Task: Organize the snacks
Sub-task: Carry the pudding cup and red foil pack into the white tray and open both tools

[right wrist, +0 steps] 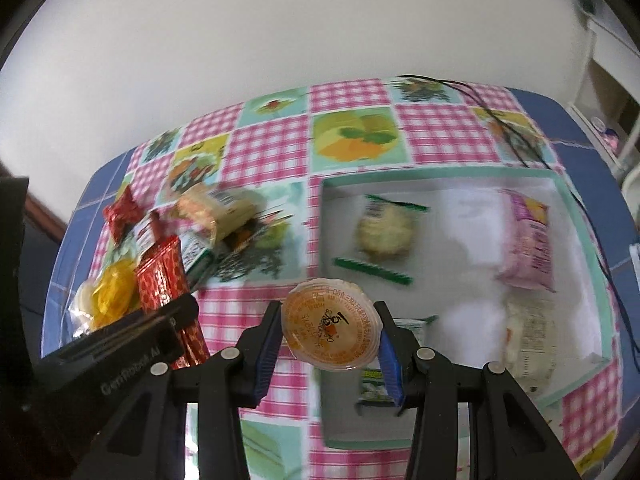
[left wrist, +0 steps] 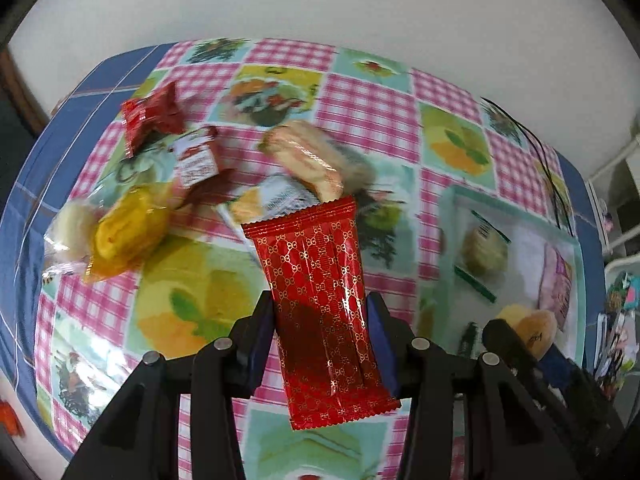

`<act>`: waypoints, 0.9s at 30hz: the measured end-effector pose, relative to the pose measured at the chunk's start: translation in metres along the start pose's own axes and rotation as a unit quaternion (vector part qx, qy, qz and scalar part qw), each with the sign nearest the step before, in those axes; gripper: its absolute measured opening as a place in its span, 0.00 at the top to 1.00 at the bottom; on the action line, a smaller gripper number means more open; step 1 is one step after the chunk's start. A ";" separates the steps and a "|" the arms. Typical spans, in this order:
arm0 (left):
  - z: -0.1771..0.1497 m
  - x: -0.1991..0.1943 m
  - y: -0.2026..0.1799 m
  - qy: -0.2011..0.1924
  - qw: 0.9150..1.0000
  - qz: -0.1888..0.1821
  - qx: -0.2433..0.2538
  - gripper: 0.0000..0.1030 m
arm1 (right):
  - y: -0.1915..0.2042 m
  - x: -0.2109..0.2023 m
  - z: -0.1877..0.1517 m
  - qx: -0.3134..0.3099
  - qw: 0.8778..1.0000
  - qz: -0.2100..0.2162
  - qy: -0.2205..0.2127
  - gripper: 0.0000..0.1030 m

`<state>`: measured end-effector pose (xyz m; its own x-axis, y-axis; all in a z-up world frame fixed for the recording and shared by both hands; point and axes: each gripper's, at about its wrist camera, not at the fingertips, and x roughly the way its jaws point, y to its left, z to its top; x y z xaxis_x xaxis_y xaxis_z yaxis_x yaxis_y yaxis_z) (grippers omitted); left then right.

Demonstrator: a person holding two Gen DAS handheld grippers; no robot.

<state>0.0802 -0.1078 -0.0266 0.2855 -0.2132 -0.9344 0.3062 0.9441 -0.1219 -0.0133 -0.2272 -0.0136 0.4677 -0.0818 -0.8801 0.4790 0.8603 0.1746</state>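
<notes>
A: Item one, far left of the tabletop (left wrist: 360, 120): loose pile (left wrist: 168, 184) of wrapped snacks, unsorted

B: Item two?

A: Red packet (left wrist: 320, 300), clamped across its middle in the left tool (left wrist: 318, 344), lifted clear of the cloth, both ends sticking out past the pads

B: Risk on that one?

A: Judged moderate: the foil looks slick and the hold is narrow, so a quick swing could let it slide out or twist

B: Item three?

A: Orange jelly cup (right wrist: 330, 324), pinched by its rim in the right tool (right wrist: 328, 344), hanging just at the near-left edge of the white tray (right wrist: 580, 216)

B: Risk?

A: Likely greater: a thin rim may flex and pop free, dropping the cup outside the tray wall; the tray already holds several packets, so it could also land on one
</notes>
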 end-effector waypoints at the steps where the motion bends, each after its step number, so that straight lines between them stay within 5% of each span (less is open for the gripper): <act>1: 0.000 0.000 -0.006 0.001 1.000 -0.001 0.006 0.54 | -0.006 -0.001 0.000 0.006 1.000 -0.001 -0.001 0.54; 17: -0.005 0.002 -0.104 -0.037 0.992 -0.018 0.122 0.54 | -0.097 -0.012 0.005 0.089 0.995 -0.034 -0.015 0.54; 27: 0.003 0.029 -0.119 -0.037 0.990 -0.016 0.132 0.54 | -0.114 0.005 0.009 0.109 0.994 -0.025 -0.011 0.54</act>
<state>0.0546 -0.2273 -0.0377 0.3349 -0.2682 -0.9033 0.5402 0.8401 -0.0491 -0.0585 -0.3304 -0.0339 0.4539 -0.1339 -0.8810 0.6497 0.7263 0.2244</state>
